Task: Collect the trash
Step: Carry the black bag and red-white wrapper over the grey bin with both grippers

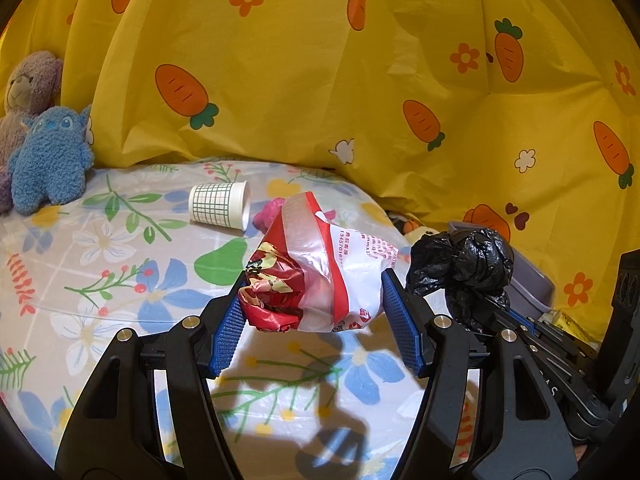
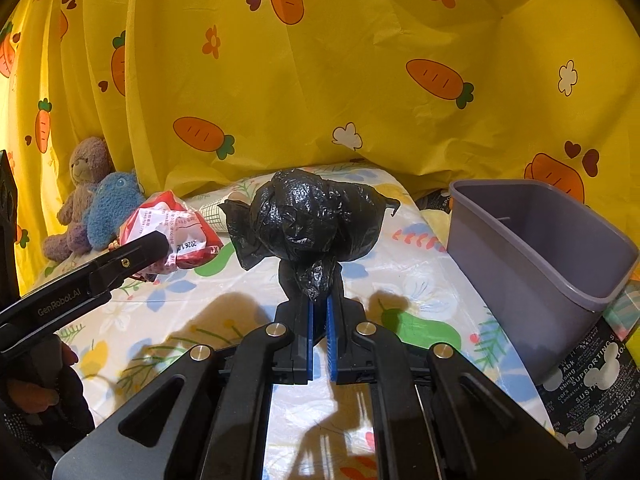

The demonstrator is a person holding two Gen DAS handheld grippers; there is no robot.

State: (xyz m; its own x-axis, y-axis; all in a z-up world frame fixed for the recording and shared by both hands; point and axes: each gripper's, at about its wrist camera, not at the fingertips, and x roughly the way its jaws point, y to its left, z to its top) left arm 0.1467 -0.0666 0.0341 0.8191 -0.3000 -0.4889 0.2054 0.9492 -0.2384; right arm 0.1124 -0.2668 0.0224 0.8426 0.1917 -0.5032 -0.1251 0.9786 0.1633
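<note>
My left gripper (image 1: 314, 296) is shut on a crumpled red and white plastic wrapper (image 1: 320, 268), held above the flowered bed sheet (image 1: 120, 280). The same wrapper (image 2: 172, 232) shows at the left of the right wrist view. My right gripper (image 2: 319, 304) is shut on the neck of a knotted black plastic bag (image 2: 312, 224), lifted off the sheet; that black bag (image 1: 464, 268) appears to the right in the left wrist view. A white paper cup with a green grid (image 1: 220, 206) lies on its side on the sheet. A grey plastic bin (image 2: 540, 248) stands at the right, open side up.
A yellow carrot-print curtain (image 1: 320, 80) hangs behind the bed. Two plush toys, one blue (image 1: 48, 160) and one mauve (image 1: 28, 88), sit at the back left. A pink object (image 1: 266, 212) lies behind the wrapper. A printed black bag (image 2: 592, 400) lies below the bin.
</note>
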